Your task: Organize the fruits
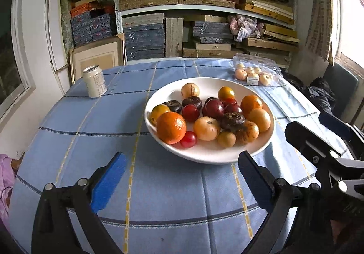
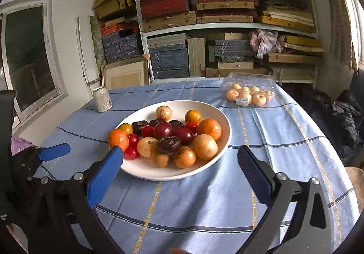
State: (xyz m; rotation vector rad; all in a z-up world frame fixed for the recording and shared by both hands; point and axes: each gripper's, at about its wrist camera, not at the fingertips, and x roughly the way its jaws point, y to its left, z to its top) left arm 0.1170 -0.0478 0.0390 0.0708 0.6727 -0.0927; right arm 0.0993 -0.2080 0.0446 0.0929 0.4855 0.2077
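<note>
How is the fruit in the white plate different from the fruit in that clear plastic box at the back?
The plate fruit is a mix of colours: orange, red, dark purple, pale yellow; the box fruit is all pale yellow. The plate fruit lies loose and uncovered on the white plate; the box fruit sits packed in rows inside the clear plastic box, with a label. Sizes vary on the plate; those in the box look alike. Both rest on the blue tablecloth.

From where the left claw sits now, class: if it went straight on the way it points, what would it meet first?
Most likely the near rim of the wide white ceramic bowl of mixed fruit. The open left claw aims down towards it over bare blue checked tablecloth; depth is uncertain, so it might touch cloth first.
</note>
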